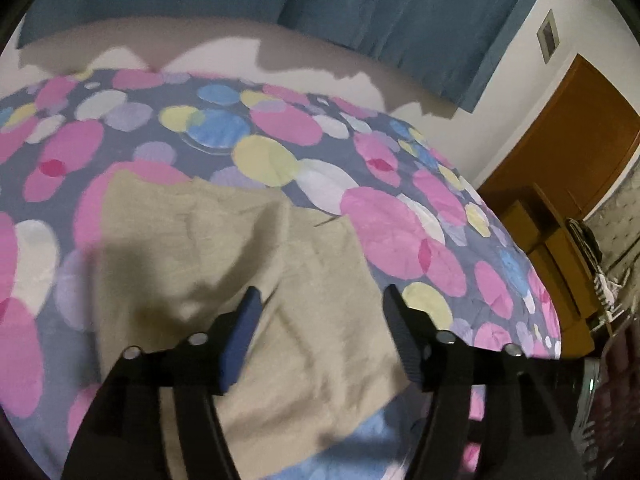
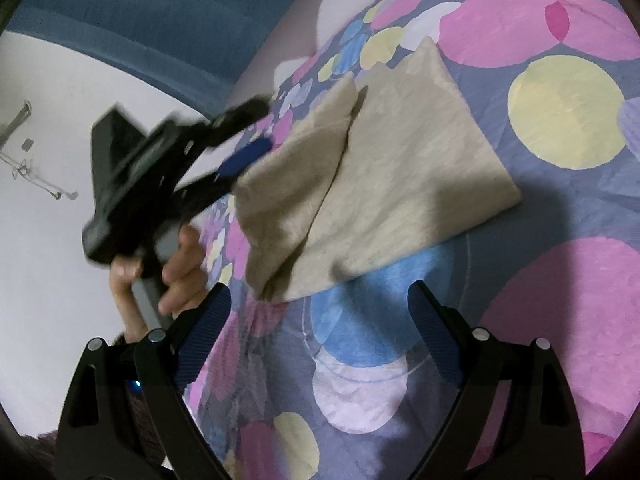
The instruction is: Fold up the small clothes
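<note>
Black gripper [image 2: 320, 308] arms, ribbed blue pads [image 2: 434, 332], silver screws, bare-skinned hand [image 2: 168, 276]

The room is looking dim, with a cold, flat light. Both fisheye views are bending straight lines strongly near the dark round edges. A soft dark shadow is lying on the beige folded cloth [image 1: 224, 248] in the left wrist view. In the right wrist view the black left gripper [image 2: 256, 128] is showing motion blur, and a shadow is falling beside the cloth [image 2: 400, 184] on the dotted pink-and-blue bedspread [image 2: 568, 208].
</note>
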Action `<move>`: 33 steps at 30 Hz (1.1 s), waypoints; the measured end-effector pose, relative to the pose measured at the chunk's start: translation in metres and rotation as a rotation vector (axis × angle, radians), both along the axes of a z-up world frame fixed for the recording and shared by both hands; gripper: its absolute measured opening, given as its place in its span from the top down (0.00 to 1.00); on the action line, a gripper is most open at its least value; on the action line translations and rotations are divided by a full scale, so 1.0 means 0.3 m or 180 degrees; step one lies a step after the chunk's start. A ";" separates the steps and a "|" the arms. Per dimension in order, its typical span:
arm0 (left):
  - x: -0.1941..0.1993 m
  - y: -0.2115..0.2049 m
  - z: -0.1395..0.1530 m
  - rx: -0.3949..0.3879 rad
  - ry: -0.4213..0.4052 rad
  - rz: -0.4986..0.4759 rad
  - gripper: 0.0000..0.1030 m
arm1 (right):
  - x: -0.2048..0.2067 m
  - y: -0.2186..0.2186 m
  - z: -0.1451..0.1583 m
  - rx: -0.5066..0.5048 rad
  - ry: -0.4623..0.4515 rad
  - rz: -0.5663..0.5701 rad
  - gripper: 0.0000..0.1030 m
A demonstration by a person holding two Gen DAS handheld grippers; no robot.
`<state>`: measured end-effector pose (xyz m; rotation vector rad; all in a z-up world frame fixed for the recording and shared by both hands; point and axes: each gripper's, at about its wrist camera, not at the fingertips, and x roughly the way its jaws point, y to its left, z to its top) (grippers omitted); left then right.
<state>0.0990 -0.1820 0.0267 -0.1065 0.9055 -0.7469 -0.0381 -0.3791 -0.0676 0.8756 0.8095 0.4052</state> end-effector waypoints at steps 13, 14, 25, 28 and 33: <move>-0.209 0.347 -0.069 0.0004 -0.0105 0.0275 0.31 | 0.203 0.018 0.026 0.0511 0.0091 0.0200 0.13; -0.220 0.358 -0.081 0.0033 -0.0133 0.0305 0.31 | 0.244 0.030 0.019 0.0577 0.0127 0.0253 0.13; -0.224 0.426 -0.249 0.0245 0.0046 0.0507 0.31 | 0.629 0.080 -0.035 0.0776 0.0636 0.0093 0.13; -0.219 0.420 -0.273 0.0321 0.0054 0.0498 0.31 | 0.704 0.087 -0.058 0.0628 0.0842 -0.0002 0.13; -0.207 0.421 -0.293 0.0299 0.0111 0.0534 0.30 | 0.794 0.096 -0.079 0.0513 0.1005 -0.0048 0.18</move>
